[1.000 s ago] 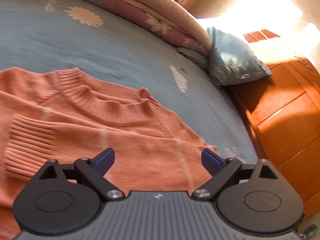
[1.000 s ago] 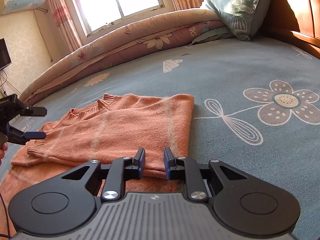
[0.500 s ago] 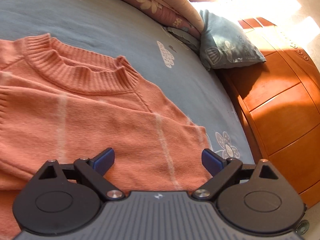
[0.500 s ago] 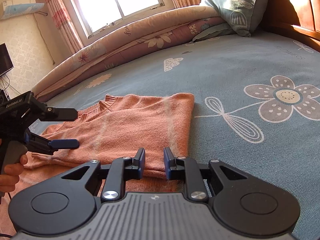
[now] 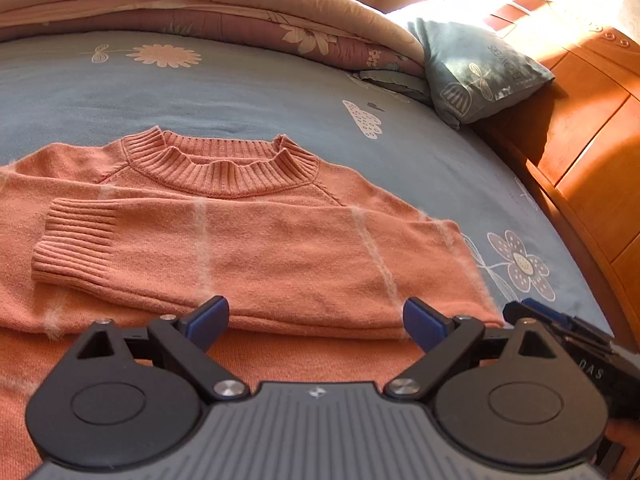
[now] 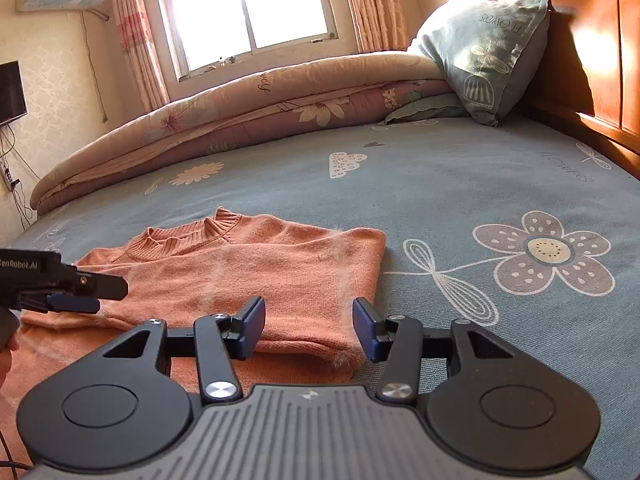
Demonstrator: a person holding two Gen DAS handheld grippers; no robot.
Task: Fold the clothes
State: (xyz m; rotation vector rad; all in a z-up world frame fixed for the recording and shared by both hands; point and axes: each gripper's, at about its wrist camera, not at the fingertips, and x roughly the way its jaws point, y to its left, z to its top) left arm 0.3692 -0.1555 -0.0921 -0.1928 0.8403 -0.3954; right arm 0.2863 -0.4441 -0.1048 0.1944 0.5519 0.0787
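Sweater (image 5: 280,248) flat on bed (image 6: 440,184); both grippers' fingers (image 5: 208,322) apart.

Salmon-orange knit sweater (image 5: 280,248) flat on bed, ribbed collar (image 5: 224,168) toward far side. One sleeve folded across chest, ribbed cuff (image 5: 76,240) lying on body. Pale fuzzy stripes run across knit.

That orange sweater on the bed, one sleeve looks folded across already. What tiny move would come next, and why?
Probably lower both open grippers onto the sweater's near fold edge and pinch it. The left gripper and right gripper hover just above that edge, jaws apart, holding nothing, and the sleeve cuff already lies across the chest, so another fold seems due.
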